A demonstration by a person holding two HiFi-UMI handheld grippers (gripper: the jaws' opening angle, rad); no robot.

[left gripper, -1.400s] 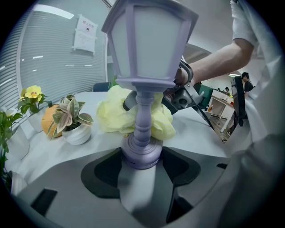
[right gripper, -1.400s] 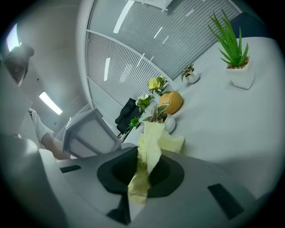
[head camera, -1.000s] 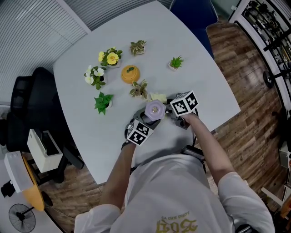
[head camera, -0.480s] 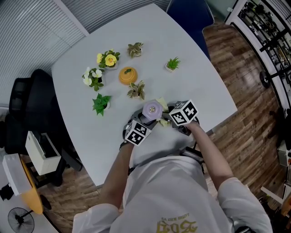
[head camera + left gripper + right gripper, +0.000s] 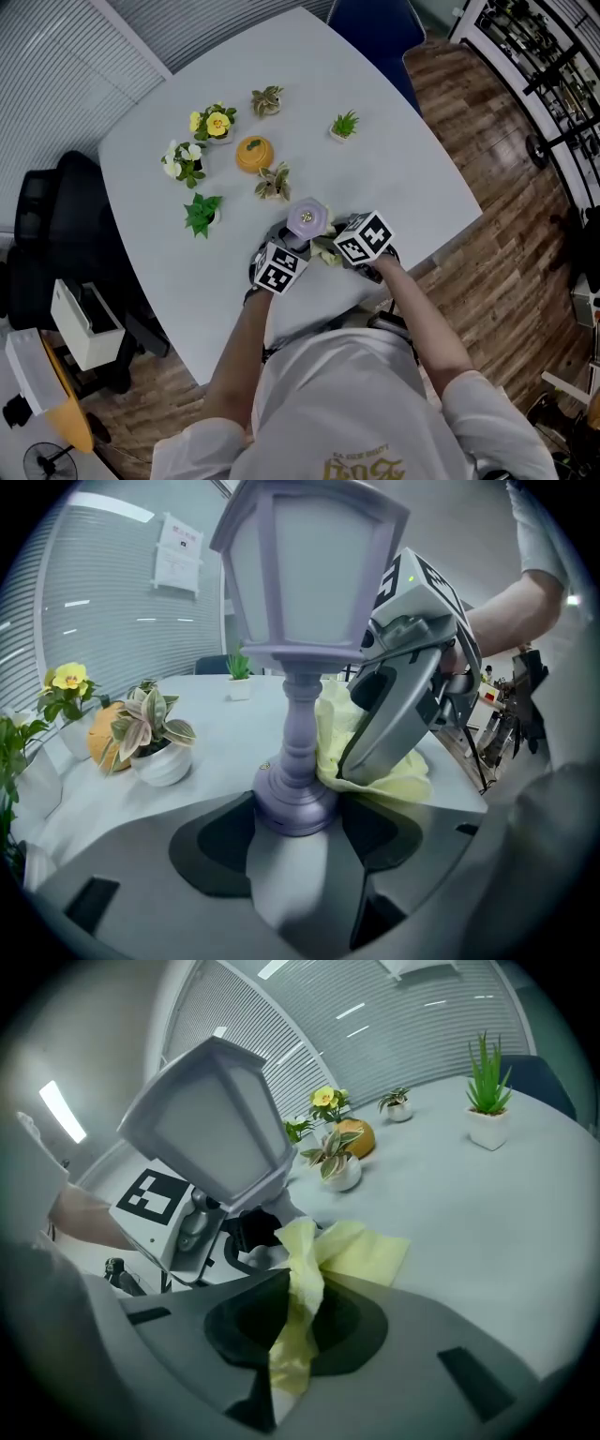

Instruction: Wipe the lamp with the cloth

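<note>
Left gripper view: our left claw [image 5: 298, 810] is closed on the round base of the lamp [image 5: 302, 592], which stands upright on the bench [image 5: 206, 742]. Our right claw [image 5: 295, 1309] pinches the yellow cloth [image 5: 361, 1252] between its jaws. The cloth's free end bunches just beside the lamp's lower stem, at its 3 o'clock as the left claw sees it. In the head view both claws meet near the bench's edge, with the lamp between them. A leafy plant [image 5: 273, 183] sits near the lamp's 11 o'clock with an orange pot [image 5: 253, 153] beyond it. A green plant [image 5: 201, 213] is at 9 o'clock and a spiky one [image 5: 344, 125] well apart at 1 o'clock.
</note>
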